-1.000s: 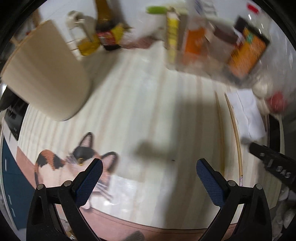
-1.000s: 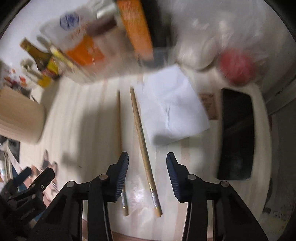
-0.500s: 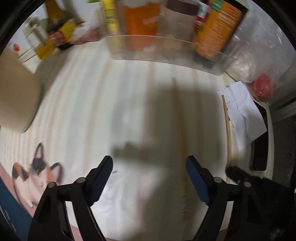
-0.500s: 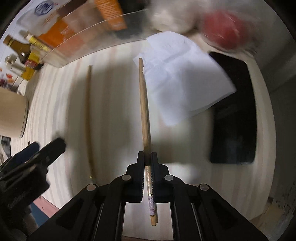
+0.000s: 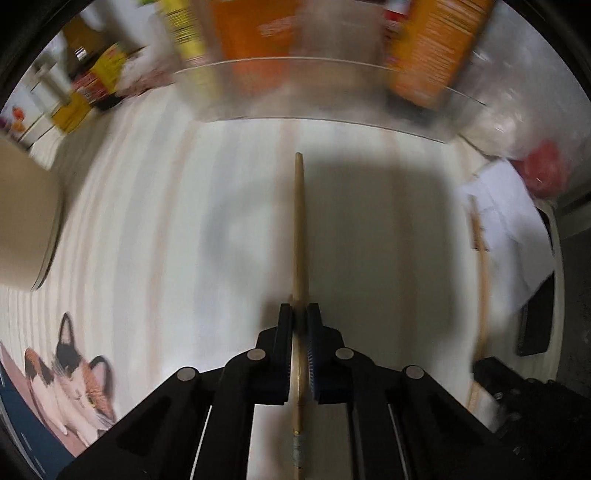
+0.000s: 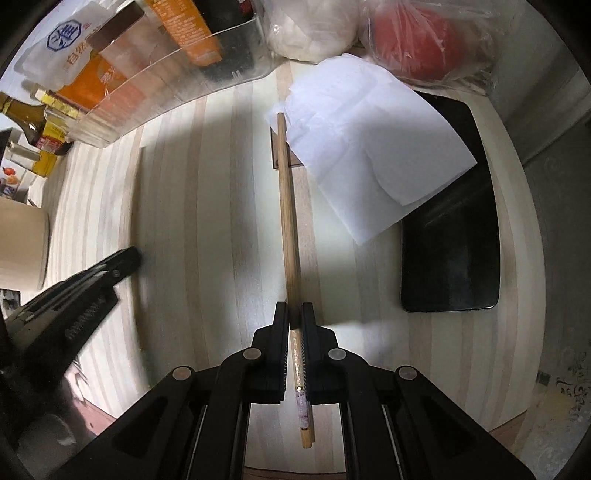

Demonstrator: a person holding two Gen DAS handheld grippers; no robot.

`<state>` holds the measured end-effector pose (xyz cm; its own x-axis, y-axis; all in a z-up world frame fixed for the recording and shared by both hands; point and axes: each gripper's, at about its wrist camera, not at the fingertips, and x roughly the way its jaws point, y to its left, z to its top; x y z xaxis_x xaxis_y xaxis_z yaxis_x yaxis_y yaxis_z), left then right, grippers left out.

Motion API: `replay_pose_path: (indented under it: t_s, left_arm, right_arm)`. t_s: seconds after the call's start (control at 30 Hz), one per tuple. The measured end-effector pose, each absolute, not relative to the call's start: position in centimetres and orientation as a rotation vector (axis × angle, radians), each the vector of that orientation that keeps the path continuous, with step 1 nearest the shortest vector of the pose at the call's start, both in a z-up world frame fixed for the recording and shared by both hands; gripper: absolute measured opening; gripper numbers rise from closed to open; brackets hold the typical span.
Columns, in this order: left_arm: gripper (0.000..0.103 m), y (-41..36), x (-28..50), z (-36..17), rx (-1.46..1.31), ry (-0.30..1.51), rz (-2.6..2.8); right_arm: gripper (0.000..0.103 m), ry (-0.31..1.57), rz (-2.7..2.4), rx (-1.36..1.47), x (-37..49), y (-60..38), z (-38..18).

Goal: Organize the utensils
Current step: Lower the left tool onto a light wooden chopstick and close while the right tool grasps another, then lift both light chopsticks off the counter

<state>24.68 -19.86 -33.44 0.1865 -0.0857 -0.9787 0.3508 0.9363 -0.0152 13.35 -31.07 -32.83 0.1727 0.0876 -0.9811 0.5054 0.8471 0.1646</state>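
Wood: pale striped table (image 6: pixel 207 221) carries everything in both views.
Left gripper (image 5: pixel 299 317): points steeply down, fingers clenched on the left chopstick (image 5: pixel 299 236), pads pressing both its sides.
Left chopstick: lies lengthwise away from the camera on the table, far tip near the clear bin (image 5: pixel 314 92), decorated butt end passing back between the fingers.
Right gripper (image 6: pixel 294 315): points steeply down, fingers clenched on the right chopstick (image 6: pixel 288 229).
Right chopstick: runs straight ahead over the table, far tip at the edge of the white paper (image 6: pixel 369 147), patterned butt end sticking out behind the pads.
Cross view: right chopstick (image 5: pixel 482 280) shows blurred at the right of the left camera; the left gripper (image 6: pixel 110 269) enters from the left of the right camera.
Black slab (image 6: pixel 450 236): flat on the table right of the right chopstick, partly under the paper.
Red bag (image 6: pixel 417 40): behind the paper, beside a white bag (image 6: pixel 314 33).
Bin: holds orange packets, blurred in the left view.
Cat picture (image 5: pixel 74 373): at the table's lower left.
Beige cylinder (image 5: pixel 22 221): at far left.
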Motion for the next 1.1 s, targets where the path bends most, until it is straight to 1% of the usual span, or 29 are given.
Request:
replay_pose_path:
  t_s: [0.17,0.33,0.47,0.57,0.63,0.67,0.7,0.73,0.8,0.97,1.1]
  left_arm:
    - [0.005,-11.4,24.9,-33.1,0.163,1.379,-0.171]
    - [0.005,-2.7,22.9,-33.0,0.069,1.421,-0.027]
    - [0.005,1.9,21.0,-32.8,-0.044,1.461,0.028]
    - [0.005,3.2,19.9,-32.7,-0.104,1.482,0.018]
    - [0.005,3.3,19.7,-32.6,-0.105,1.488,0.004]
    - [0.009,3.3,19.8,-32.5,-0.107,1.494,0.004]
    - [0.01,3.4,19.9,-32.4,-0.107,1.497,0.004]
    - [0.01,3.3,19.9,-32.4,-0.098,1.5,0.003]
    - [0.011,2.9,21.0,-32.4,-0.063,1.501,0.002]
    - [0.016,2.6,23.7,-32.3,-0.054,1.495,-0.003]
    - [0.016,1.6,24.5,-32.5,-0.029,1.49,-0.003]
  right_arm:
    - [0.006,1.411,-0.196,0.439,15.4,-26.6,-32.8]
    - [0.006,1.427,-0.035,0.336,17.9,-19.8,-32.7]
    - [0.006,1.464,0.105,0.219,19.0,-14.2,-32.7]
    - [0.006,1.501,0.144,0.14,19.2,-12.4,-32.7]
    - [0.007,1.546,0.15,0.144,19.8,-12.4,-32.8]
    - [0.007,1.563,0.151,0.153,20.0,-12.5,-32.8]
    - [0.007,1.581,0.153,0.157,20.5,-12.6,-32.9]
    - [0.007,1.581,0.149,0.148,20.9,-12.7,-32.8]
    - [0.011,1.583,0.128,0.118,21.9,-12.5,-32.6]
    - [0.011,1.592,0.103,0.087,23.8,-11.1,-32.6]
    - [0.011,1.601,0.085,0.035,23.9,-9.9,-32.5]
